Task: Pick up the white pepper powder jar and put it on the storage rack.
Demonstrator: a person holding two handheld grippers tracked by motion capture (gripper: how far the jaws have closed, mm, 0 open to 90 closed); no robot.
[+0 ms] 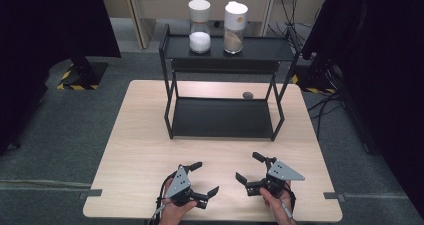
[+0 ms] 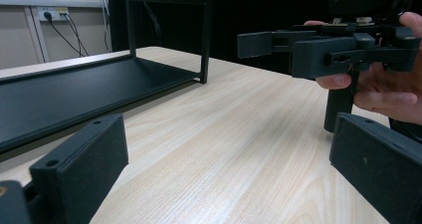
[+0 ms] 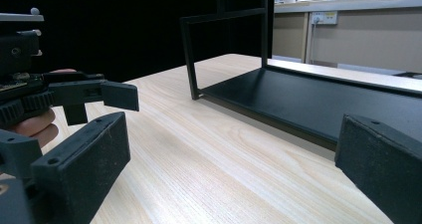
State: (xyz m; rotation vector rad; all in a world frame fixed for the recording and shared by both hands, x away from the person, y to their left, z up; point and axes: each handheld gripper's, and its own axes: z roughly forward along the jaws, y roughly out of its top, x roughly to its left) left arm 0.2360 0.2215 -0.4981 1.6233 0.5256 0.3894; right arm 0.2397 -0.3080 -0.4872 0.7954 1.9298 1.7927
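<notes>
Pale wood table point(image 1: 140, 135) carries our left gripper point(image 1: 198, 179) and right gripper point(image 1: 251, 168) at its near edge, both jaws spread wide and empty, with the black rack point(image 1: 222, 117) lying at twelve o'clock, its long axis crosswise, roughly equally near both

The left gripper point(image 2: 229, 169) is seen with its 2 black jaws spread wide above the wooden table point(image 2: 239, 134). A black shelf rack point(image 2: 89, 84) is shown at left, while the right gripper point(image 2: 318, 47), held in a hand point(image 2: 383, 84), is shown at upper right.
</notes>
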